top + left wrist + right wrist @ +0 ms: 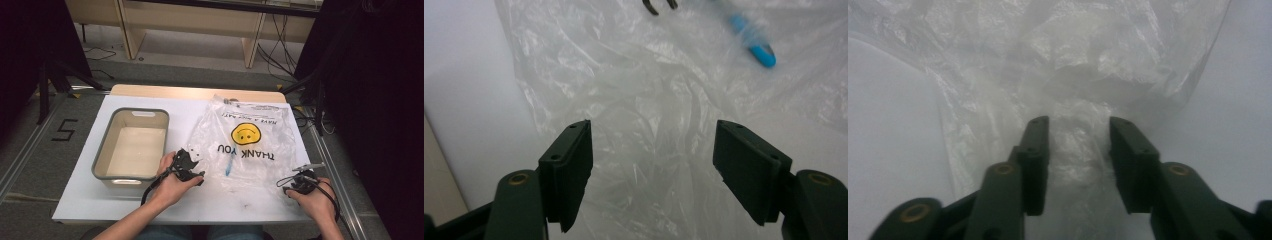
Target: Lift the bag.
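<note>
A clear, crinkled plastic bag (245, 145) printed with a yellow smiley and "THANK YOU" lies flat on the white table, a blue pen (229, 162) inside it.

The clear plastic bag (245, 145) on the table bears "THANK YOU" in black capitals, upside down from the person's side, at 6 o'clock of a yellow smiley face (244, 134). At 12 o'clock of the face runs a smaller printed line, too small to read. On the floor at 9 o'clock of the table, black tape forms a "5" (65, 130).
</note>
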`<state>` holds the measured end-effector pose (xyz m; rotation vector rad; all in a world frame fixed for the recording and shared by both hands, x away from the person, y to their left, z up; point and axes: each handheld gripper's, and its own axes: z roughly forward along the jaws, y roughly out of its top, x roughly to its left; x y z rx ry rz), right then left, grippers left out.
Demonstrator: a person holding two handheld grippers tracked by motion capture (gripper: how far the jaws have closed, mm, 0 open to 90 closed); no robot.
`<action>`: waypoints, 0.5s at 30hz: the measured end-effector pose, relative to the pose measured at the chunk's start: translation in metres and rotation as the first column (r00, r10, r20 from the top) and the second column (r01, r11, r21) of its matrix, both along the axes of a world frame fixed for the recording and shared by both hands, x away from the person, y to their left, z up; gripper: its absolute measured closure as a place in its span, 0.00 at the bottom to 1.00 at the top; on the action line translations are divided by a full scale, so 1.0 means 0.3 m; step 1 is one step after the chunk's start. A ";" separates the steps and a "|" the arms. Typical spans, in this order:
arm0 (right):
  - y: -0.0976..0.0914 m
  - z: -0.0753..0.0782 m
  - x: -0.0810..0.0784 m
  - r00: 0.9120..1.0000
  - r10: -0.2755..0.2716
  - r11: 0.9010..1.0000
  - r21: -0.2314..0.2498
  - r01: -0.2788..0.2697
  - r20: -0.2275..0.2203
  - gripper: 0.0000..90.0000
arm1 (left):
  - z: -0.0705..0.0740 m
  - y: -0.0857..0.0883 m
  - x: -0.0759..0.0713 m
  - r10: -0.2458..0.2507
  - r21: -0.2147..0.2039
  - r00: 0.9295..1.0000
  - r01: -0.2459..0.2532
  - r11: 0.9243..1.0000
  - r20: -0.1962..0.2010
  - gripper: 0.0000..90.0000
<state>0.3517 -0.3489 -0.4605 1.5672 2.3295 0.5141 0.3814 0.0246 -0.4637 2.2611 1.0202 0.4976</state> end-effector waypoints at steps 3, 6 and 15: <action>-0.006 0.002 0.005 1.000 0.017 1.000 0.006 -0.016 -0.006 0.85 | -0.017 -0.006 -0.001 -0.004 0.039 1.000 0.005 0.999 -0.029 0.36; -0.016 0.002 0.009 0.999 0.035 0.999 0.007 -0.035 -0.003 0.96 | -0.033 -0.006 0.002 0.008 0.068 0.999 -0.005 0.998 -0.051 0.37; -0.027 0.003 0.015 0.999 0.037 0.999 0.018 -0.037 0.013 1.00 | -0.044 0.002 0.011 0.041 0.056 0.992 -0.034 0.998 -0.120 0.43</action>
